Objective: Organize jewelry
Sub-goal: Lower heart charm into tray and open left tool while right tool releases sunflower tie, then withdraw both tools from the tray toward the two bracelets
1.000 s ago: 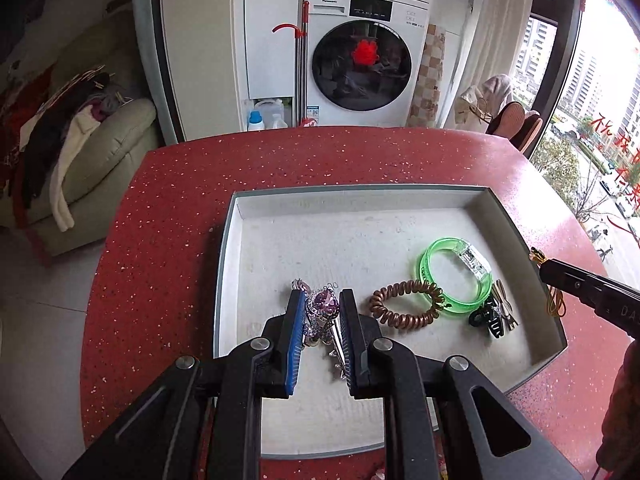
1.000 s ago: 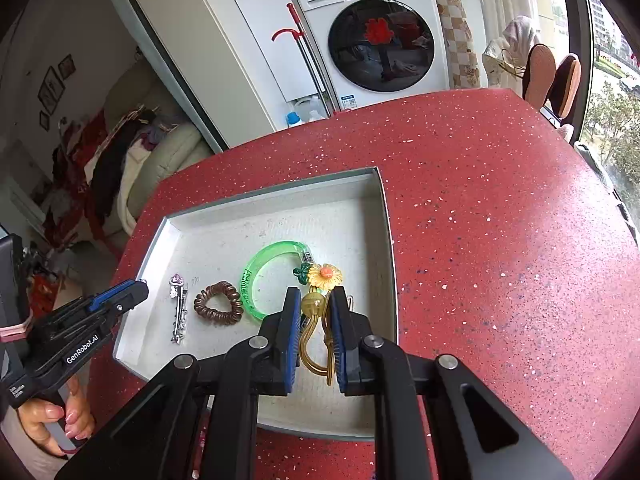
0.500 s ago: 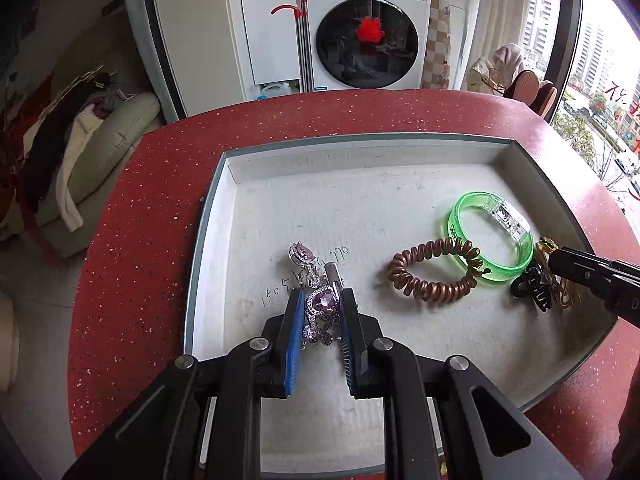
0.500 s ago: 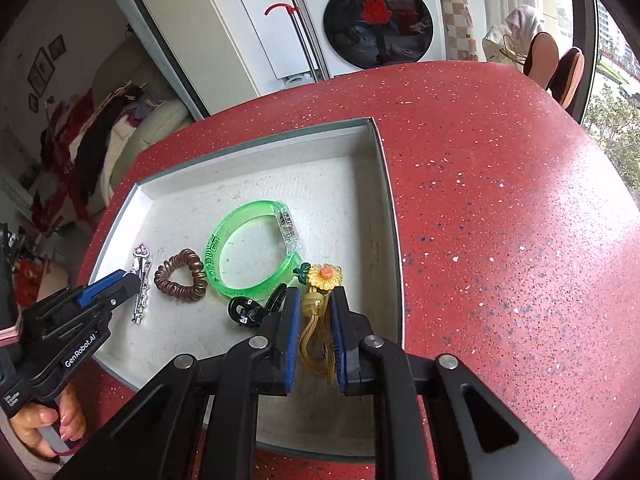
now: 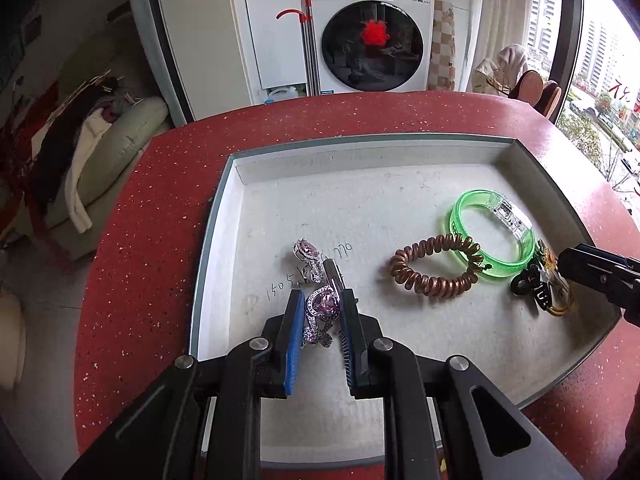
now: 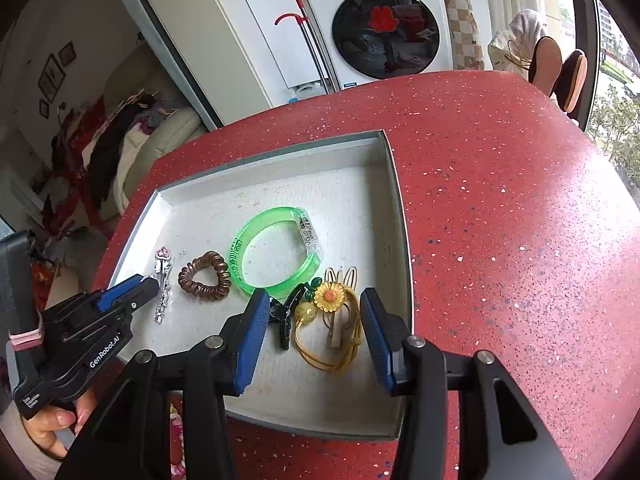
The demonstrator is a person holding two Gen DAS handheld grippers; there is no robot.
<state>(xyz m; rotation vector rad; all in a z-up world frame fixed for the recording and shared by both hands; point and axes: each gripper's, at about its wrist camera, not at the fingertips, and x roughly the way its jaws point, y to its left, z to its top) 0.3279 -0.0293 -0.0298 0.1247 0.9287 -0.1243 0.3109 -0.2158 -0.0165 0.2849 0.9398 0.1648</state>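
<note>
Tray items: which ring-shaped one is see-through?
The green bangle is translucent with a clear clasp; the coiled brown hair tie beside it is opaque.

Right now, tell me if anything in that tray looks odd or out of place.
Handwritten digits are scrawled on the tray floor beside the purple-stone clip: the one mark on it. The black claw clip, sunflower hair tie and green bracelet lie bunched and overlapping in one corner. Nothing looks broken or spilled.

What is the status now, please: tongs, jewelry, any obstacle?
Left tongs around purple gem clip, grip unclear. Right tongs open over sunflower hair tie. All jewelry inside grey tray. Nothing blocking.
</note>
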